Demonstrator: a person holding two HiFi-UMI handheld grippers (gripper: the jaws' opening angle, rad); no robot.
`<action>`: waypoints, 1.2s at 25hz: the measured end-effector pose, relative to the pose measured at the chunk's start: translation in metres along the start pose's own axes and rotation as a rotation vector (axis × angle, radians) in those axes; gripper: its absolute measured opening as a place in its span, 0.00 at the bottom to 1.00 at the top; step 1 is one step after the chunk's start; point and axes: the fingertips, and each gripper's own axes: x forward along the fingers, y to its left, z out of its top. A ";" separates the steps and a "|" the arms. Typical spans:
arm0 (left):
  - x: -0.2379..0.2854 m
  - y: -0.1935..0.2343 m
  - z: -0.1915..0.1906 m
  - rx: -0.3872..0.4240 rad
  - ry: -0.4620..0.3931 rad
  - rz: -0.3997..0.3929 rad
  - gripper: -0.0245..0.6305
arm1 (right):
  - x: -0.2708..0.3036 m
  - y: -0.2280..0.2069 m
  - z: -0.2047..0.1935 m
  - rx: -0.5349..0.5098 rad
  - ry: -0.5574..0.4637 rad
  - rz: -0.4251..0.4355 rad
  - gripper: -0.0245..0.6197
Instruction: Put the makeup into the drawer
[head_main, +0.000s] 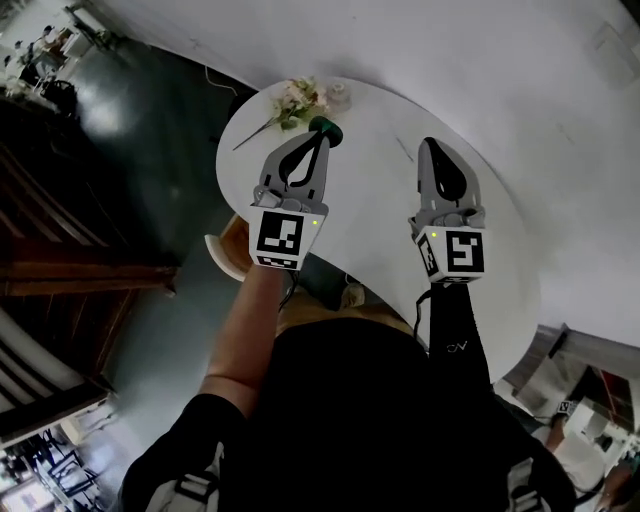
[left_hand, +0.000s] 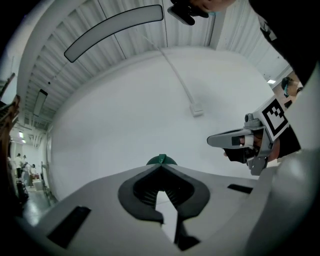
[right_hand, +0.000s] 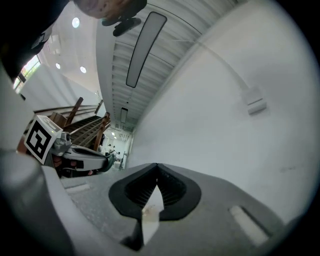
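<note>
Both grippers are held up over the white round table (head_main: 372, 205), pointing level toward the white wall. My left gripper (head_main: 322, 136) (left_hand: 161, 168) is shut, and a small dark green round makeup item (head_main: 327, 127) (left_hand: 161, 160) sticks out from its tips, pinched there. Only the item's top edge shows above the jaws in the left gripper view. My right gripper (head_main: 430, 144) (right_hand: 156, 166) is shut with nothing in it, level with the left one and to its right. Each gripper appears in the other's view: the right gripper (left_hand: 216, 140) and the left gripper (right_hand: 85, 156). No drawer is in sight.
A bunch of pale flowers (head_main: 300, 98) and a small pale jar (head_main: 339, 97) lie at the table's far edge. A light wooden seat (head_main: 226, 250) pokes out under the table's left side. Dark floor and wooden stairs (head_main: 80, 270) lie to the left.
</note>
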 end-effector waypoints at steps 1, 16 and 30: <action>-0.007 0.013 -0.001 0.001 0.007 0.025 0.05 | 0.010 0.013 0.002 0.007 -0.003 0.030 0.05; -0.170 0.170 -0.039 0.004 0.159 0.445 0.05 | 0.105 0.224 -0.014 0.124 -0.028 0.462 0.05; -0.202 0.154 -0.228 -0.260 0.558 0.416 0.05 | 0.123 0.241 -0.038 0.081 0.052 0.467 0.05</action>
